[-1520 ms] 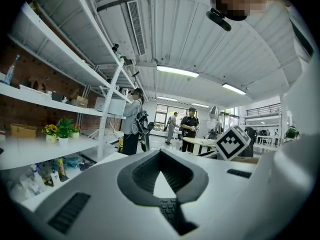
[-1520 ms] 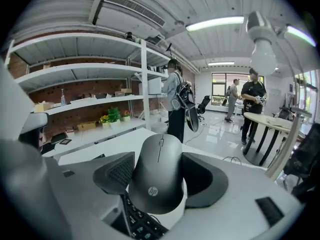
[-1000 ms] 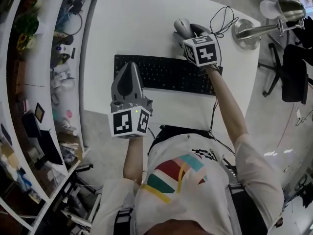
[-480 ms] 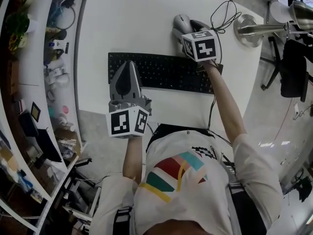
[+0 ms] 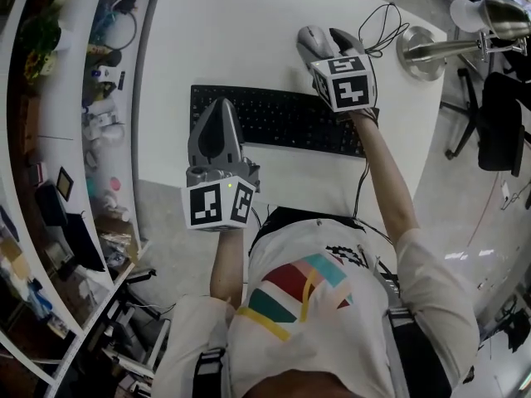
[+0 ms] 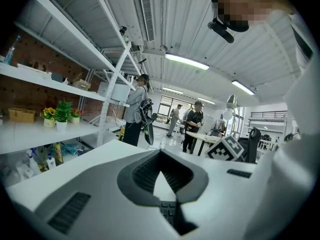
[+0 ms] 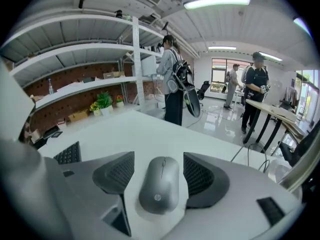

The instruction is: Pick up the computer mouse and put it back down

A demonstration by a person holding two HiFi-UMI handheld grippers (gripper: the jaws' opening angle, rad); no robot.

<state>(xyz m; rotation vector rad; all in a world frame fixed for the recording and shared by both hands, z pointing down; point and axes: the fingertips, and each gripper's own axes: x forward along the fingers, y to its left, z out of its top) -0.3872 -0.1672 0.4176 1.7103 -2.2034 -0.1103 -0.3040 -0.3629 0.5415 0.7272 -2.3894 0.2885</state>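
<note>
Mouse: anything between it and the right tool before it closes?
Nothing visible. The mouse lies on the white table between the open jaws of the right tool, with a sliver of bare table showing on each side.

The computer mouse (image 7: pixel 159 185) is silver-grey, the desk (image 5: pixel 224 40) white; at the mouse's 7 o'clock, the keyboard (image 5: pixel 282 123) is black.

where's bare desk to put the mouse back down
The wide table stretch beyond the keyboard, left of the mouse, is bare; so is the strip between keyboard and near edge. The right corner is crowded: lamp base, cable loops.
</note>
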